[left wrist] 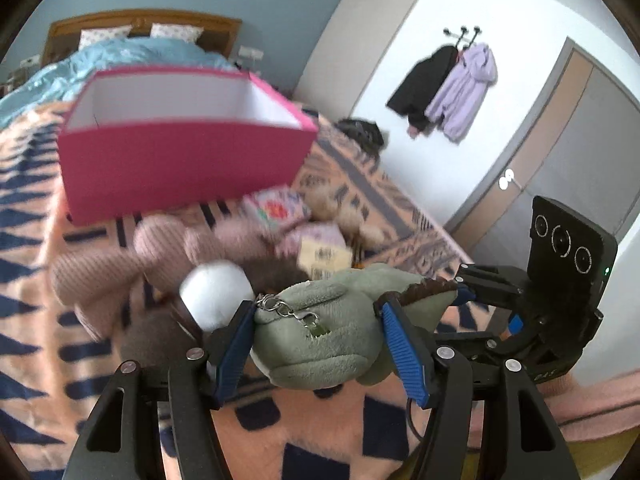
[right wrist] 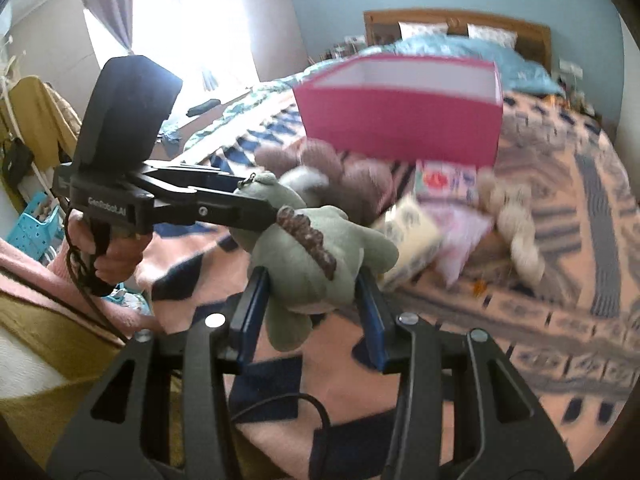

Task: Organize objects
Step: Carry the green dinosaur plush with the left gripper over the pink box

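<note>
The pink box [left wrist: 184, 160] at the far side of the bed [left wrist: 360, 184] shows only bare white walls from here, so I judge the tidying hardly begun. A brown plush [left wrist: 120, 256], a cream plush [right wrist: 516, 220] and some small packets [right wrist: 444, 184] lie loose on the blanket near the box.

My left fingers [left wrist: 316, 320] pinch the head of the green plush dinosaur [left wrist: 320, 340], and my right fingers [right wrist: 312, 292] pinch its body. So it hangs between both hands, lifted off the blanket, nearer to me than the box. It goes in the box next, I reckon.
</note>
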